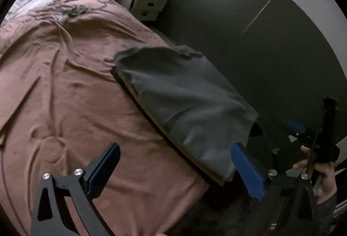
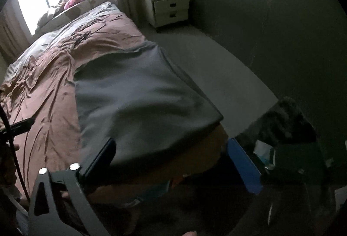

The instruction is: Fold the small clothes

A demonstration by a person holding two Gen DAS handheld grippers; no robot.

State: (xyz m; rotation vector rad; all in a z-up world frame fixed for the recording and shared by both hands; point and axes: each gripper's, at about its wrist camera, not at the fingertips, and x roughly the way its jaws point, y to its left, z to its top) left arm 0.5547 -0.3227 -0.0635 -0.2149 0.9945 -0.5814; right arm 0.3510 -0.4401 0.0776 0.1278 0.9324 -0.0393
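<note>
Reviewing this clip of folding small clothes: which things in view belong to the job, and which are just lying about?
Job:
- grey garment, lying flat at the bed's edge
- left gripper, open, nothing between its fingers
- right gripper, open, holding nothing

Lying about:
- pink bedspread
- white nightstand
- heap of clothes by the window

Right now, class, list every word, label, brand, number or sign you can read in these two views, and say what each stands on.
None: no readable text shows in either view.
Grey garment: plain, no print or label visible.
Pink bedspread: only creases and a dark pattern, no lettering.
White bedside cabinet: items on top too small and blurred to read.
</note>
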